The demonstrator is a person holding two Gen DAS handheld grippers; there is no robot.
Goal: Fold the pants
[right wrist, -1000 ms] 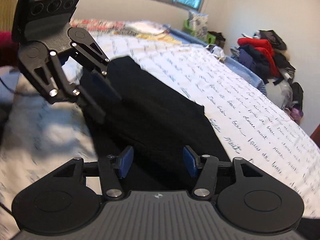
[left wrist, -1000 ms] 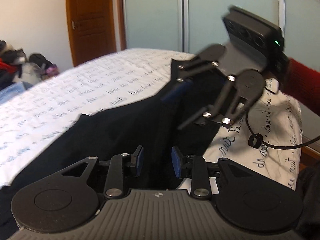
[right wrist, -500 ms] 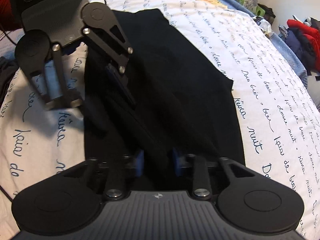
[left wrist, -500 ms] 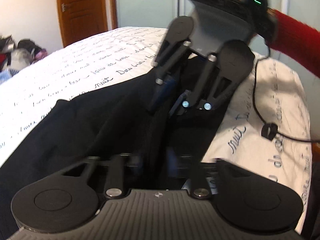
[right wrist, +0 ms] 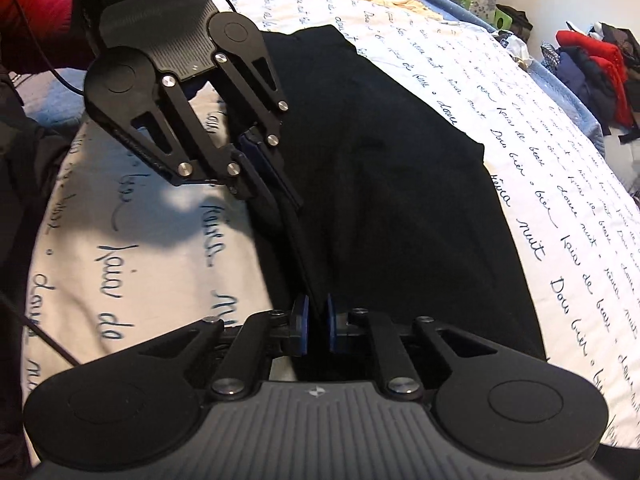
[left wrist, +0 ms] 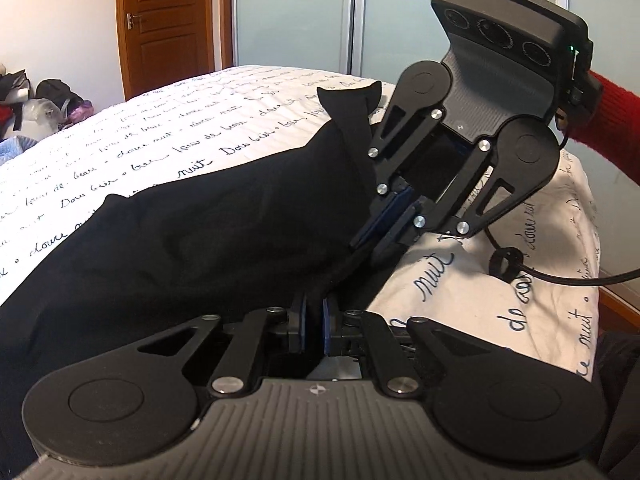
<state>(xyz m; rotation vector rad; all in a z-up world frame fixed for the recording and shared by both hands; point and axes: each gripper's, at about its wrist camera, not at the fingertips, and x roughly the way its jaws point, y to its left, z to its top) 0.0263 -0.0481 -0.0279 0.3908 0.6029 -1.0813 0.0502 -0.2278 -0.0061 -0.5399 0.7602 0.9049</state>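
Observation:
Black pants point(left wrist: 240, 240) lie spread on a white bed cover point(left wrist: 160, 148) printed with script. In the left wrist view my left gripper point(left wrist: 314, 326) is closing the last bit, its blue pads pinching a ridge of the pants' near edge. My right gripper point(left wrist: 380, 236) bites the same edge a little farther along, and the cloth runs taut between them. In the right wrist view the right gripper point(right wrist: 317, 326) is closing tight on the black fold of the pants point(right wrist: 380, 180). The left gripper point(right wrist: 276, 188) holds the edge ahead of it.
A red sleeve point(left wrist: 612, 120) holds the right gripper, and a black cable point(left wrist: 560, 276) trails over the bed's side edge. A wooden door point(left wrist: 168, 28) and glass wardrobe doors point(left wrist: 300, 12) stand beyond the bed. Clothes are piled point(right wrist: 592, 68) on the floor.
Both grippers went from open above the pants' edge to pinched on it. The right gripper dipped toward the cloth, and the edge now stands up as a ridge between them.

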